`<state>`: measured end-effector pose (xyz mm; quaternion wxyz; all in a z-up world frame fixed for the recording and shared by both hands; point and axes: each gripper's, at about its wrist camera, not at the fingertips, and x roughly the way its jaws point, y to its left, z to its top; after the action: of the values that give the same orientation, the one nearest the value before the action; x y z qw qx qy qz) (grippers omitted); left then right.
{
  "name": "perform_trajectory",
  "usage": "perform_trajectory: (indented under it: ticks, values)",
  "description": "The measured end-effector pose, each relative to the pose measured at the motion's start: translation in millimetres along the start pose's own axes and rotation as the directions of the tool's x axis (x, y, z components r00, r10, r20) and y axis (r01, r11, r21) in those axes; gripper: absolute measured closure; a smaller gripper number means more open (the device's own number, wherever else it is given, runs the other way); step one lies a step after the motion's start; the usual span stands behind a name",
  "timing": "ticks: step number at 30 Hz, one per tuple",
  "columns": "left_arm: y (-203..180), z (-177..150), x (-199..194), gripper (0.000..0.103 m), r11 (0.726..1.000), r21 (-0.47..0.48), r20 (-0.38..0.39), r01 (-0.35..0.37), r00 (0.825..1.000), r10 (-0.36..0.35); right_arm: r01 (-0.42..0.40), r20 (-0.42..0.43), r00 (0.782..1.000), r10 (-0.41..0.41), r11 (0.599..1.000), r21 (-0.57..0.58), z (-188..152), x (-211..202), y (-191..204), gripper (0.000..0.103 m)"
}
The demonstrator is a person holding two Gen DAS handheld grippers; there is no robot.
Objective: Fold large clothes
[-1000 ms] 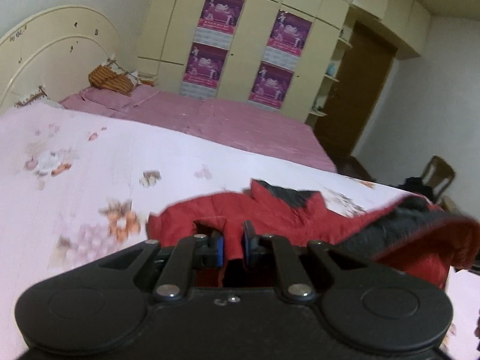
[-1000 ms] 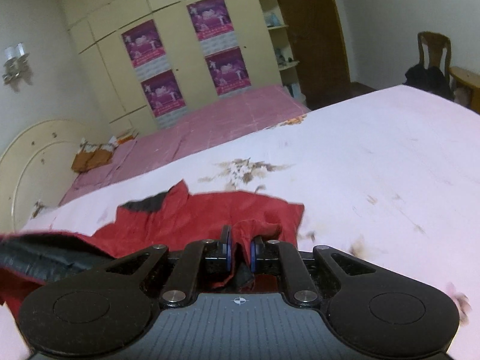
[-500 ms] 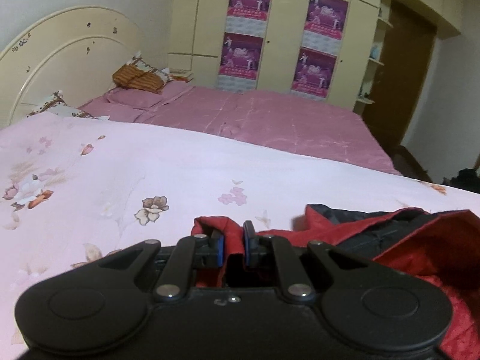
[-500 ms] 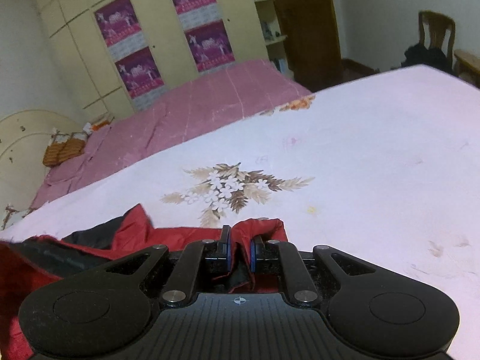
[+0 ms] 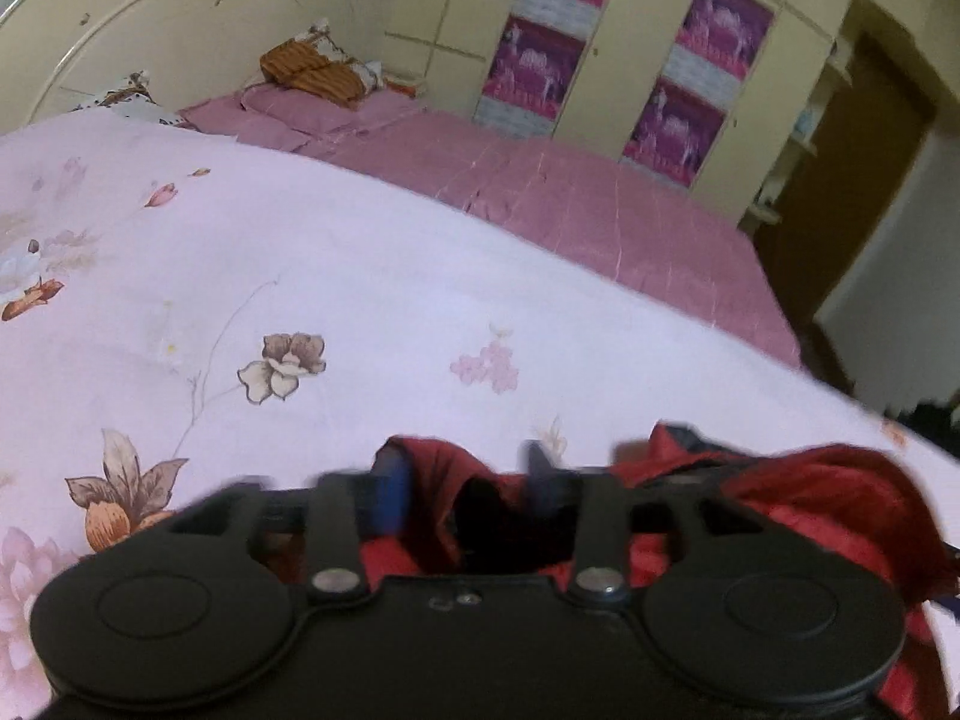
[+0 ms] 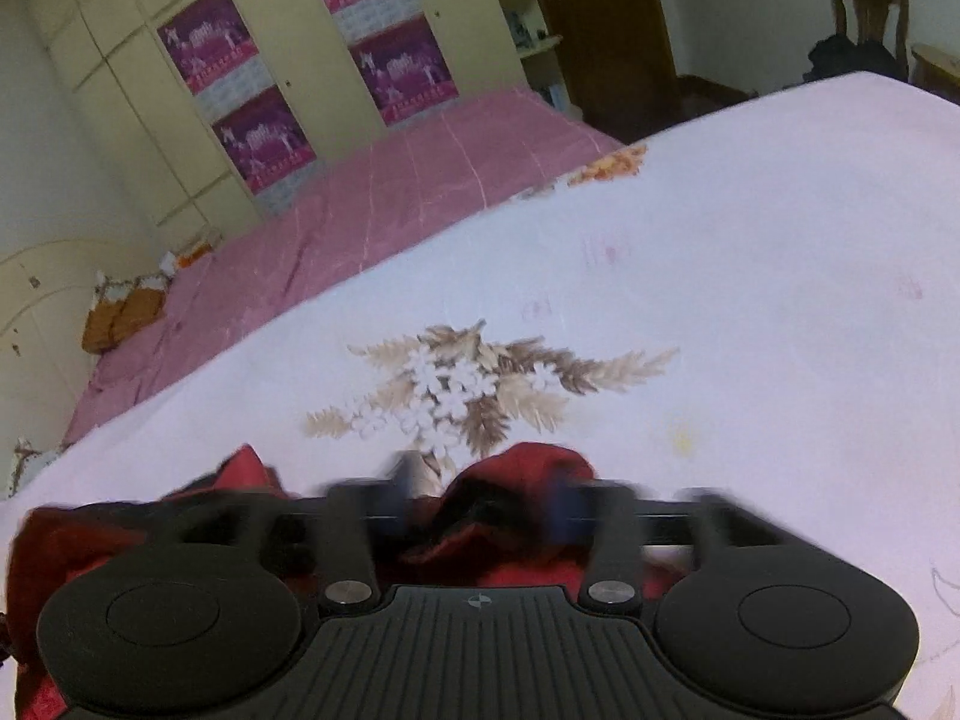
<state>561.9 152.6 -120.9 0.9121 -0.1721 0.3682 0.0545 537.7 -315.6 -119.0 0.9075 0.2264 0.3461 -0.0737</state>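
Note:
A red padded jacket with dark lining (image 5: 828,498) lies on the pale floral bedspread (image 5: 360,300). In the left wrist view my left gripper (image 5: 468,480) is open, its blue-padded fingers spread apart with a bunched red corner of the jacket (image 5: 444,480) loose between them. In the right wrist view my right gripper (image 6: 486,492) is open too, fingers blurred and wide apart around another red corner (image 6: 528,474). The rest of the jacket (image 6: 54,546) trails to the left below the gripper body.
The floral bedspread (image 6: 750,300) stretches ahead. Beyond it lie a pink sheet (image 5: 570,198), a pillow (image 5: 312,75) and a cream headboard (image 5: 150,18). A wardrobe with purple posters (image 6: 324,60), a brown door (image 6: 594,24) and a wooden chair (image 6: 870,12) stand at the back.
Both grippers were shut on jacket corners; now both have opened and the corners rest loose between the fingers. Both have moved forward and down over the bedspread.

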Motion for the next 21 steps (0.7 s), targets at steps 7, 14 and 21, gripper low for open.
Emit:
perform_trajectory:
  ticks: [7,14,21]
  values:
    - [-12.0,-2.9,-35.2,0.018,0.992,0.124,0.158,0.003,0.987,-0.022,0.022,0.111,0.994,-0.011,0.995,-0.102,1.8,-20.2,17.7,0.009]
    - [-54.0,-36.9,-47.1,0.032,0.944,0.323,0.097,0.062,0.990,-0.098,-0.032,0.078,0.995,0.055,0.962,-0.273,-23.5,-30.6,59.1,0.051]
    - [-76.3,-64.3,-10.8,0.038,0.920,0.391,0.065,-0.005,0.998,-0.022,-0.037,0.012,0.999,0.047,0.897,-0.441,-72.4,9.9,110.0,0.054]
